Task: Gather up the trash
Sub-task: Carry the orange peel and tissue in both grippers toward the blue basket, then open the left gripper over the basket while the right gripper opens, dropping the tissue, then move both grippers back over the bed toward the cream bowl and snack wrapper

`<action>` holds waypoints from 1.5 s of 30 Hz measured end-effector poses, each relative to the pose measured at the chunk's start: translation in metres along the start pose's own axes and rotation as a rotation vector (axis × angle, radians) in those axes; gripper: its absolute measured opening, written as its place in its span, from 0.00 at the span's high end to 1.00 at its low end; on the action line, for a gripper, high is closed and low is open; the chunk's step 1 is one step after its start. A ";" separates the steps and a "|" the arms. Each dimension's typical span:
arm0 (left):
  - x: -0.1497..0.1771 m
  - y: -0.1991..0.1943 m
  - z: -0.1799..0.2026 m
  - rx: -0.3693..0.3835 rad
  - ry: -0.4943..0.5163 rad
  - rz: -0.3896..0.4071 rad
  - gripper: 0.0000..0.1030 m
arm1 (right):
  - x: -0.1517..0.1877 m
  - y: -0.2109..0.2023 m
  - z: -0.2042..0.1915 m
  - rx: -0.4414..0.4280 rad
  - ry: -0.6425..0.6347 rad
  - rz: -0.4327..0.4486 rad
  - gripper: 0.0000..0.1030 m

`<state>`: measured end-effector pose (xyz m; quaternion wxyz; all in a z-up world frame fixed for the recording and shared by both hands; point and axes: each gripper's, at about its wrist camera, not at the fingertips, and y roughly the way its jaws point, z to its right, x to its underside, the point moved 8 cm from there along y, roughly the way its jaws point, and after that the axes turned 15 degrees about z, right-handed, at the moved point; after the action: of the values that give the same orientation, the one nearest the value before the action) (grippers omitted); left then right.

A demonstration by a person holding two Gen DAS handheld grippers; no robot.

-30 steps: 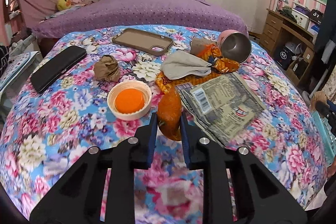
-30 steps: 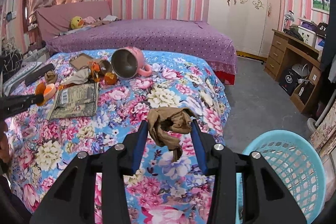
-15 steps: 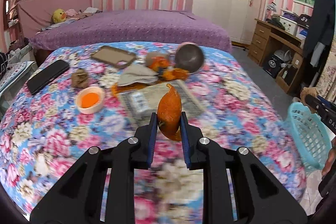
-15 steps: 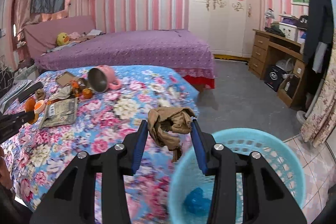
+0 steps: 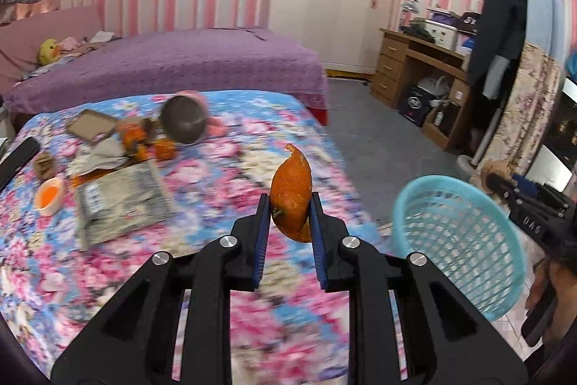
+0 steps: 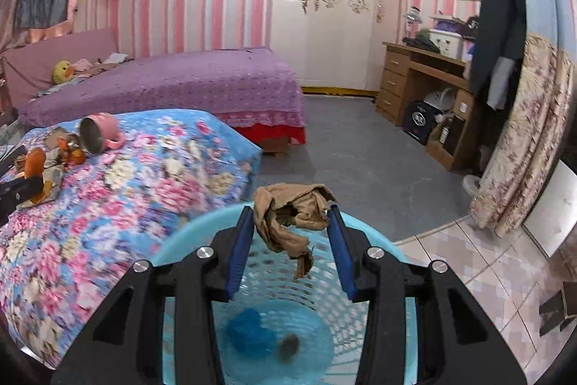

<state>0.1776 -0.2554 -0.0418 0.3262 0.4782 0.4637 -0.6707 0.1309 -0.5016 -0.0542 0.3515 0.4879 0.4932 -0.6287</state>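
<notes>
My left gripper [image 5: 288,215] is shut on an orange peel [image 5: 291,192] and holds it in the air over the right part of the floral bed, left of the light blue basket [image 5: 458,240]. My right gripper [image 6: 292,233] is shut on a crumpled brown paper [image 6: 288,217] and holds it above the basket [image 6: 173,248], which has a blue wad [image 6: 249,331] and a small brown lump [image 6: 288,345] at its bottom. More trash lies on the bed: a flat wrapper [image 5: 122,201], orange wrappers [image 5: 144,143] and a brown paper ball [image 5: 45,163].
On the floral bed [image 5: 223,168] lie an orange-filled lid [image 5: 50,195], a tipped pink mug [image 5: 184,123], a phone case [image 5: 92,125] and a black phone [image 5: 18,157]. A purple bed [image 6: 173,85] stands behind, a wooden desk [image 6: 425,82] at right.
Both grippers swung right, away from the bed. The left has carried the peel towards the basket. The right has brought the brown paper from the bed edge to over the basket.
</notes>
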 end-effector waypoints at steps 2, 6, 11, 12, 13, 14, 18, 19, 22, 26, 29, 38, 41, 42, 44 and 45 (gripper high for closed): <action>-0.001 0.006 0.022 0.031 0.013 0.004 0.80 | 0.005 0.000 0.016 0.020 0.014 -0.009 0.59; 0.002 0.017 0.063 0.088 0.033 -0.001 0.80 | 0.014 -0.001 0.037 0.037 0.051 -0.025 0.59; 0.012 0.032 0.106 0.143 0.050 -0.018 0.80 | 0.024 0.004 0.054 0.064 0.051 -0.049 0.60; 0.014 0.034 0.112 0.153 0.055 -0.021 0.80 | 0.025 0.004 0.058 0.070 0.058 -0.051 0.60; 0.016 0.036 0.119 0.162 0.063 -0.022 0.80 | 0.027 0.004 0.061 0.073 0.063 -0.052 0.60; 0.019 0.037 0.125 0.166 0.072 -0.021 0.80 | 0.028 0.004 0.063 0.078 0.070 -0.052 0.60; 0.026 0.045 0.140 0.185 0.076 -0.035 0.80 | 0.030 0.005 0.067 0.085 0.086 -0.050 0.60; 0.028 0.048 0.144 0.188 0.079 -0.039 0.80 | 0.030 0.005 0.068 0.088 0.085 -0.050 0.60; 0.029 0.053 0.148 0.185 0.085 -0.042 0.80 | 0.031 0.006 0.069 0.094 0.082 -0.052 0.60; 0.033 0.056 0.145 0.187 0.080 -0.056 0.65 | 0.031 0.007 0.069 0.103 0.084 -0.051 0.60; 0.032 0.058 0.139 0.168 0.071 -0.049 0.43 | 0.032 0.007 0.067 0.109 0.074 -0.056 0.60; 0.019 0.048 0.103 0.090 0.084 -0.003 0.13 | 0.029 0.006 0.064 0.115 0.061 -0.045 0.59; 0.016 0.045 0.090 0.075 0.082 -0.002 0.12 | 0.025 0.004 0.063 0.123 0.060 -0.031 0.54; 0.014 0.043 0.084 0.064 0.085 0.003 0.11 | 0.024 0.003 0.062 0.128 0.062 -0.025 0.51; 0.011 0.039 0.074 0.048 0.085 0.012 0.09 | 0.020 0.001 0.060 0.134 0.065 -0.010 0.32; 0.009 0.037 0.069 0.040 0.082 0.016 0.08 | 0.019 -0.001 0.057 0.135 0.065 -0.002 0.29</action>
<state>0.1841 -0.3328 -0.0540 0.3025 0.5155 0.4594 -0.6571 0.1096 -0.5560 -0.0697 0.3009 0.5299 0.4612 -0.6449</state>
